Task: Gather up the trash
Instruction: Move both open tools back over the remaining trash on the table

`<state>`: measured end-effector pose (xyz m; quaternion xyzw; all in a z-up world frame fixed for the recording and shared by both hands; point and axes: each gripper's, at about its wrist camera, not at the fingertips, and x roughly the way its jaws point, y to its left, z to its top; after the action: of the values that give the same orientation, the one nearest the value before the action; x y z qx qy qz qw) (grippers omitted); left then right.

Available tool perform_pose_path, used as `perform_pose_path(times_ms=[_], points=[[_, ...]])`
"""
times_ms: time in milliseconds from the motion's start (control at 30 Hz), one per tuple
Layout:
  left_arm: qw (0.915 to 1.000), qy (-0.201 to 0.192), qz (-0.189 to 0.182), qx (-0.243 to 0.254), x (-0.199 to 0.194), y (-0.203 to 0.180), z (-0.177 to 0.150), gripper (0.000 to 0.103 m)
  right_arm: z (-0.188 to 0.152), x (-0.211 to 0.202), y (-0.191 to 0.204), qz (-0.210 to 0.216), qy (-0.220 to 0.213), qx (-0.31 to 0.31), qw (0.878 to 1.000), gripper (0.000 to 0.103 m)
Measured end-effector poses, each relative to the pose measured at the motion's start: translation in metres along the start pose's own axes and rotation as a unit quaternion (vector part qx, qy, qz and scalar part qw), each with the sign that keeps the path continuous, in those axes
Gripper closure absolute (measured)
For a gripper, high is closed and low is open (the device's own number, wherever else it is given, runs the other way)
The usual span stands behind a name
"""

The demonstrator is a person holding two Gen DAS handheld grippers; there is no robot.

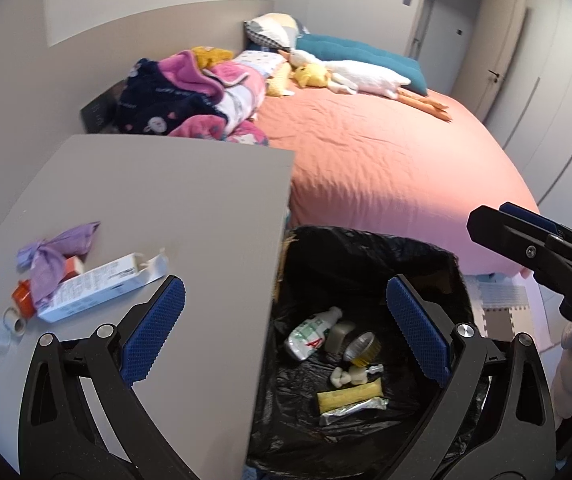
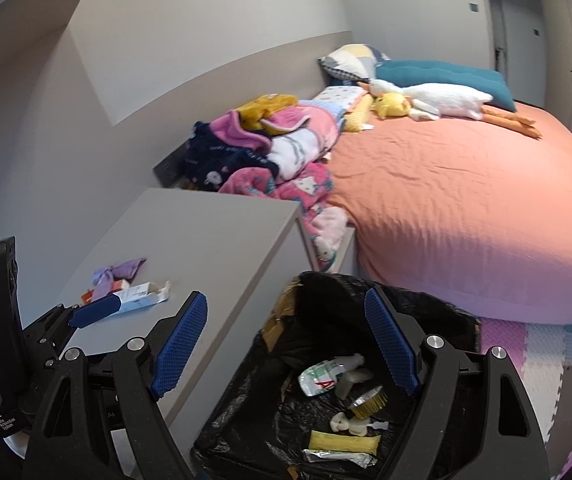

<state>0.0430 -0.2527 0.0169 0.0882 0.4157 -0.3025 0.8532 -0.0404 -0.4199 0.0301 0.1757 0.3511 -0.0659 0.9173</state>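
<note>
carton (image 1: 101, 286): on desk (image 1: 189, 208), ahead-left of left tongs (image 1: 286, 332), long axis slanting up-right
nearer: left tongs
tongs: both seen open, empty; right tongs (image 2: 286, 350) over bin (image 2: 426, 308)

Left gripper (image 1: 286, 312): jaws wide apart, nothing between the blue pads (image 1: 153, 330), tilted downward, fills lower half of left wrist frame. Right gripper (image 2: 286, 332): jaws equally wide, empty, also angled down, lower centre of right wrist frame. Each gripper appears in the other's view, at right edge and lower left respectively.
</note>
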Motion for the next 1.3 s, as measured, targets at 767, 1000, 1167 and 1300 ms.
perform_pose_path(times_ms=[767,1000,1167,1300], points=[[0.9915,-0.003,0.087,-0.097,-0.033,0.095,-0.037,0.006,-0.003,0.05,0.101,0.088,0.047,-0.114,0.988,0.022],[0.986,-0.004,0.112,-0.123,-0.043,0.124,-0.052,0.006,-0.014,0.066,0.135,0.13,0.062,-0.159,0.977,0.022],[0.9814,-0.001,0.13,-0.142,-0.049,0.144,-0.062,0.006,-0.02,0.078,0.155,0.141,0.075,-0.175,0.972,0.022],[0.9776,-0.001,0.14,-0.157,-0.052,0.16,-0.07,0.006,-0.021,0.089,0.169,0.146,0.082,-0.188,0.968,0.022]])
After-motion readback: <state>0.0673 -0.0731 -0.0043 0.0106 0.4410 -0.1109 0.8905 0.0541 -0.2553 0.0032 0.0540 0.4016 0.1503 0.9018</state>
